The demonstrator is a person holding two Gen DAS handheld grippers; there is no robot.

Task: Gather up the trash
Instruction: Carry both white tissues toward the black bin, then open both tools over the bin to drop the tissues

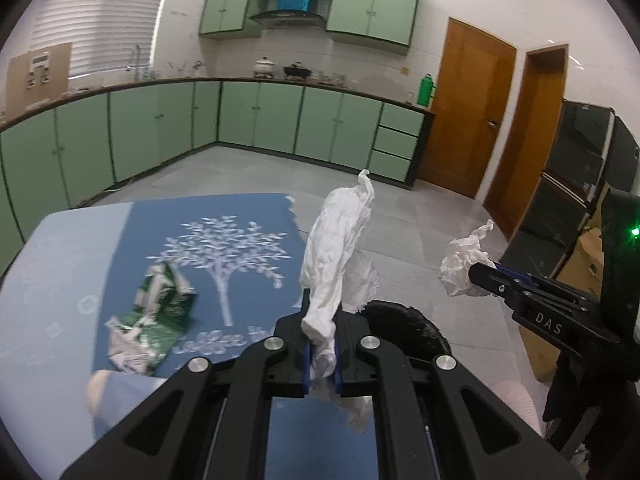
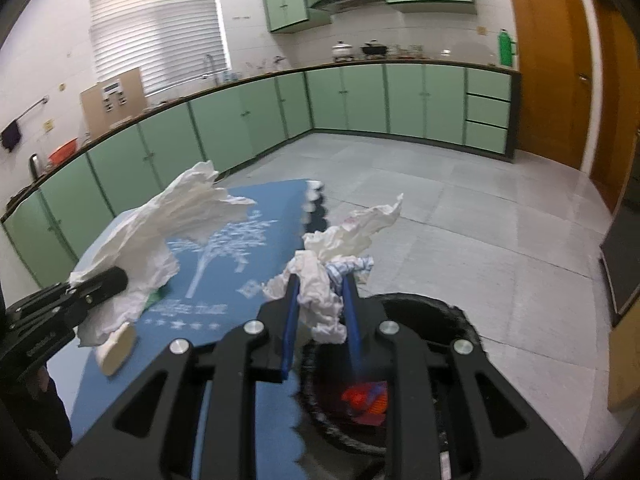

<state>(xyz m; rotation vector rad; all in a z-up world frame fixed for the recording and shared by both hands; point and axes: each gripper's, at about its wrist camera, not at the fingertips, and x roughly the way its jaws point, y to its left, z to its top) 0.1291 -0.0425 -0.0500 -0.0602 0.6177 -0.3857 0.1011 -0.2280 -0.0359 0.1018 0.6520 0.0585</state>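
The left gripper (image 1: 322, 354) is clamped on a long crumpled white tissue (image 1: 336, 248) that stands up from between its blue pads. The right gripper (image 2: 320, 308) is closed around a smaller wad of white tissue (image 2: 324, 300) with a bit of blue-striped paper in it. Just below and beyond the right gripper sits a black trash bin (image 2: 432, 312), with red and orange wrappers (image 2: 366, 398) in its bottom; the wad hangs above its near rim. To the left of the bin is the tabletop (image 1: 48, 260), covered by a blue cloth with a white tree print (image 1: 224, 256). On the cloth lies a crushed green and white carton (image 1: 160, 304), and near the tabletop's front edge a pale rounded object (image 2: 118, 348) that is too blurred to name. Farther off run green base cabinets (image 1: 260, 116) under a dark counter, green wall cabinets (image 1: 372, 8) above, and brown wooden doors (image 1: 472, 112) at the right.
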